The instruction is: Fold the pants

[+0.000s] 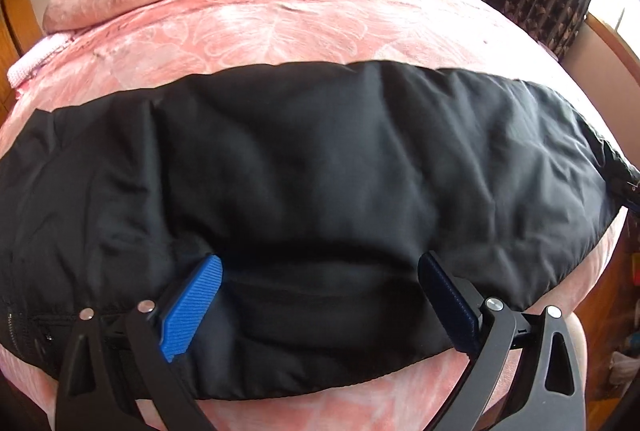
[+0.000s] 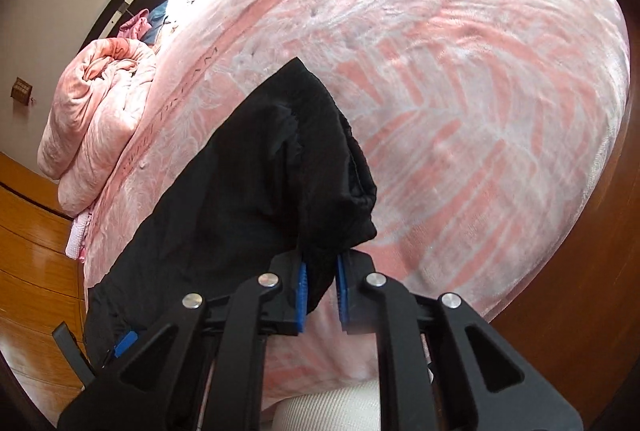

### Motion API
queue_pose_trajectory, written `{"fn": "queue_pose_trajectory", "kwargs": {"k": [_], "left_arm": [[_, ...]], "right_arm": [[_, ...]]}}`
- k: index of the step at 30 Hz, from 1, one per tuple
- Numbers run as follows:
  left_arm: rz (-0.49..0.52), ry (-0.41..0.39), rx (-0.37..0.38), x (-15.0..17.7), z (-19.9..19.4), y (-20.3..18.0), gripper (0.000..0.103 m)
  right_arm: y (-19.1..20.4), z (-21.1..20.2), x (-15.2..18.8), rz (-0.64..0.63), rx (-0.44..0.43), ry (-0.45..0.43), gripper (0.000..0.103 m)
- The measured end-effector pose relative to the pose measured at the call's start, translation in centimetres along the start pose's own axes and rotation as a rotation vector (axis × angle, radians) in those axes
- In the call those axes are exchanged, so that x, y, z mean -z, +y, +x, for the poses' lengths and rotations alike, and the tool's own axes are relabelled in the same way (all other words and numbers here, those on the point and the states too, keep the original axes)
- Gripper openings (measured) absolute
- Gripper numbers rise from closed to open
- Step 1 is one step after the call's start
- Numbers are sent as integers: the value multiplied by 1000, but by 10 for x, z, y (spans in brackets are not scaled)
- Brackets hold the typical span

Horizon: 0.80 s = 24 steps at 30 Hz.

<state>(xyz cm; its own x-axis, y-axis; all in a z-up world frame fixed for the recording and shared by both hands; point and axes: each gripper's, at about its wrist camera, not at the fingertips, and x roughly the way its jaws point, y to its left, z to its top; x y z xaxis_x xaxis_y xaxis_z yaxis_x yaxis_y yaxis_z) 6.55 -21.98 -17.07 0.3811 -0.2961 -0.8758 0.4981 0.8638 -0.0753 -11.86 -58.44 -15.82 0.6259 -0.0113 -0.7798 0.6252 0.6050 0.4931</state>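
The black pants (image 1: 304, 167) lie flat across the pink bed cover (image 1: 280, 31); the right gripper (image 2: 322, 289) has pinched one end, probably the cuffs, and holds it raised. The left gripper (image 1: 320, 295) rests spread wide on the cloth, gripping nothing. Next, that end should be carried over onto the other half.

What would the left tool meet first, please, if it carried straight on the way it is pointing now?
Most likely the black pants. The left tool stands open and angled down, with the fabric filling the gap between its fingers and lying directly ahead on the pink blanket. How close the fingertips already are to the cloth is unclear.
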Motion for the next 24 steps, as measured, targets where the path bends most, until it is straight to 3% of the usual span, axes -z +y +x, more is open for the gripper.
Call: {"fn": "queue_pose_trajectory", "kwargs": {"k": [6,10,16,20,24], "left_arm": [[-65,-24,-26,8,-27,38,99],[-88,-59,-59,17,-52,65,99],[-150,-96,-148,25,-78,121,99],[-218,-90,-212,30,-85,160,99],[-305,-110,-267,40,-97,200,99]], "right_arm": [[108,-49,4,-300,-63,-145,11],[192,-52,31,-527,-167,-140,11],[288,-22,85,-731,-310,-24,11],[327,8,124,-804,-365,95,12],[351,48,169,-847,-367,225,12]]}}
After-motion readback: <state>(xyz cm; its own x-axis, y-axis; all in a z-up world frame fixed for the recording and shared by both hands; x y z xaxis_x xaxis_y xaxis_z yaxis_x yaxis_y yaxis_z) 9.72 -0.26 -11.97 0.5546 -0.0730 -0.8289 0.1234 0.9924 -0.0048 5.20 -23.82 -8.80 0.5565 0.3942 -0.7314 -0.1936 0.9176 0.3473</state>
